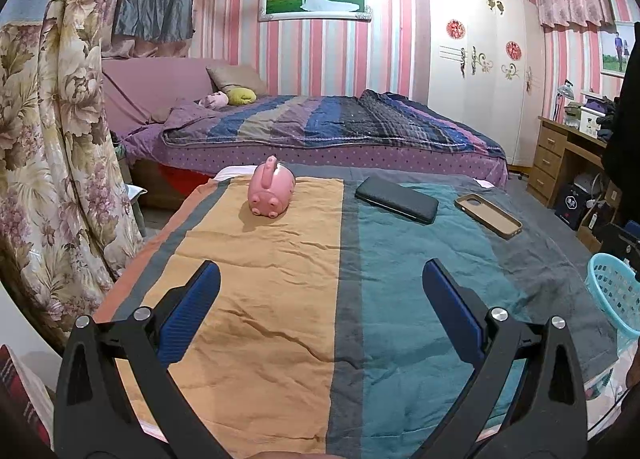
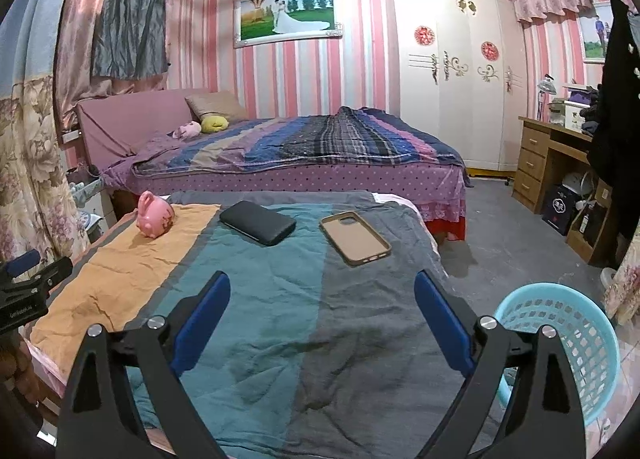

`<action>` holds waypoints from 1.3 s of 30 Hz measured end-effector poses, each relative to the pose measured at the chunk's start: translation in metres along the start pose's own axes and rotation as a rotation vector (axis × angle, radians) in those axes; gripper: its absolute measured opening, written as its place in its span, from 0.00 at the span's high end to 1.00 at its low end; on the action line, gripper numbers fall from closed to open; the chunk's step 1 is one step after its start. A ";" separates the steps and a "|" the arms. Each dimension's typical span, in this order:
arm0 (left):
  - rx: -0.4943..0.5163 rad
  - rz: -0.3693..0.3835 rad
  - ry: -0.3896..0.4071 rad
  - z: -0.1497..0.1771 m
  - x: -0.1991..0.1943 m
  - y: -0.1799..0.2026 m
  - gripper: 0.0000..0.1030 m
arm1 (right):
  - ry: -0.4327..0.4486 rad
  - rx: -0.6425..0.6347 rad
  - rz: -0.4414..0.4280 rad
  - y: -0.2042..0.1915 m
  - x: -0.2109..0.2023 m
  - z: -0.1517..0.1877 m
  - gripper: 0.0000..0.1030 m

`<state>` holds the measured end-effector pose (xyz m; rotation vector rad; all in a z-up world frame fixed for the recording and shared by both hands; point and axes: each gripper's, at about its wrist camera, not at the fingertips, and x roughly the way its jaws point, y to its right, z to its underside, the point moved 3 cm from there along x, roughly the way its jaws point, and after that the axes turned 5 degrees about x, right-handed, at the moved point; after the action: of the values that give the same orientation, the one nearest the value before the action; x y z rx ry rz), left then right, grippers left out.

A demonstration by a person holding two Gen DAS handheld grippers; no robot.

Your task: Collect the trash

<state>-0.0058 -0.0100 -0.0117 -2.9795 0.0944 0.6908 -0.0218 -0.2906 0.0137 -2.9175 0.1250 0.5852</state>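
One pink piggy bank (image 1: 271, 191), one black phone (image 1: 396, 199), one tan phone case (image 1: 489, 215), one blue basket (image 2: 560, 343).

On the cloth (image 2: 248, 299): pig (image 2: 155, 215) left, phone (image 2: 258, 222) middle, case (image 2: 355, 237) right; basket (image 2: 560, 339) beside

- Left wrist view looks low and forward along its fingers over the striped cloth (image 1: 280, 279), close above it, facing the far bed (image 1: 320, 127).
- Right wrist view sits further right, beside the blue basket (image 2: 560, 331).
- Both share cloth, bed, wardrobe (image 1: 480, 59).
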 end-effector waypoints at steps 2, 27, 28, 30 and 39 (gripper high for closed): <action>0.001 0.001 0.000 0.000 0.000 0.002 0.05 | 0.000 0.004 0.005 0.003 -0.001 0.000 0.11; -0.005 0.003 -0.001 -0.001 0.000 0.006 0.05 | -0.007 0.000 0.010 0.008 -0.001 0.001 0.11; -0.007 0.003 -0.001 -0.001 0.000 0.008 0.05 | -0.006 0.001 0.011 0.008 -0.001 0.001 0.11; -0.007 0.000 -0.001 -0.001 0.000 0.007 0.05 | -0.007 0.001 0.011 0.008 -0.001 0.002 0.11; -0.007 0.001 0.000 -0.001 -0.001 0.008 0.05 | -0.007 0.000 0.010 0.008 -0.001 0.002 0.11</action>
<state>-0.0065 -0.0182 -0.0108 -2.9861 0.0946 0.6922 -0.0245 -0.2982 0.0115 -2.9166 0.1395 0.5964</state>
